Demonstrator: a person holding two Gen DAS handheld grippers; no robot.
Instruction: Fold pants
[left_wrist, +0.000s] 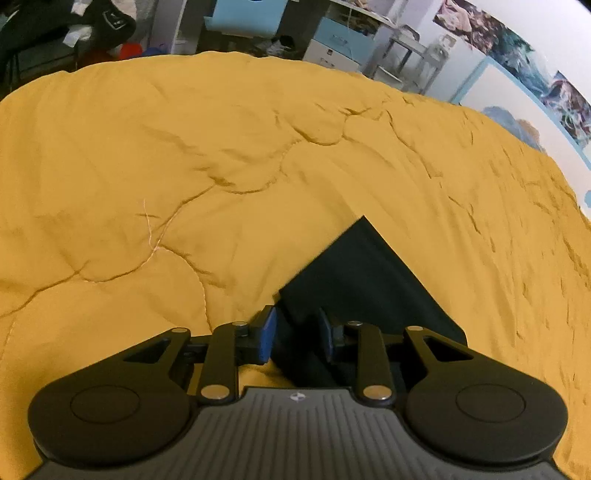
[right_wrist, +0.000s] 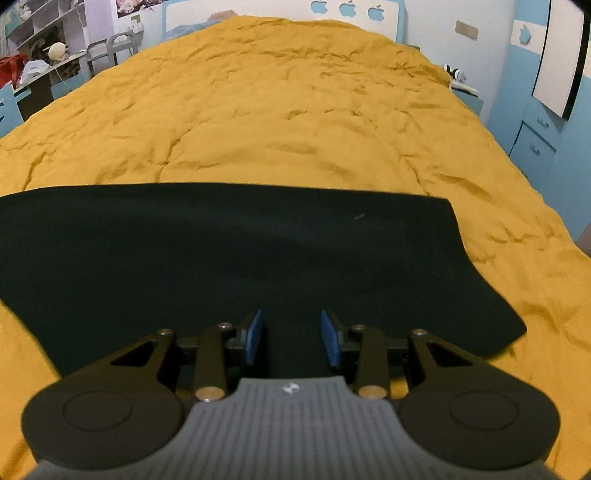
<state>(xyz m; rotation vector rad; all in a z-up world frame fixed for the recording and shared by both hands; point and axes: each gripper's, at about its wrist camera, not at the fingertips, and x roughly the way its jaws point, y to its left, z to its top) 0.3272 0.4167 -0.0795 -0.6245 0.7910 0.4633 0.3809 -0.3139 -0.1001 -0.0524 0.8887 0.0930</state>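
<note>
nearest the lens in the left wrist view, the left gripper (left_wrist: 295, 338) is seen with its blue pads (left_wrist: 267, 336) parted, and a raised edge of the dark pants (left_wrist: 364, 273) stands in the gap between them. whether the pads press on the cloth cannot be told; a gap seems to remain on each side. the pants are laid on a mustard-yellow quilt (left_wrist: 184, 155), with one pointed corner of the garment reaching up and away from the jaws.

in the right wrist view, the right gripper (right_wrist: 291, 338) is held above the pants (right_wrist: 229, 251) with its jaws apart and nothing clamped between its blue pads (right_wrist: 255, 336). the garment is spread flat as a wide dark band across the near part of the quilt (right_wrist: 295, 110), its far edge straight and its right end curved.
</note>
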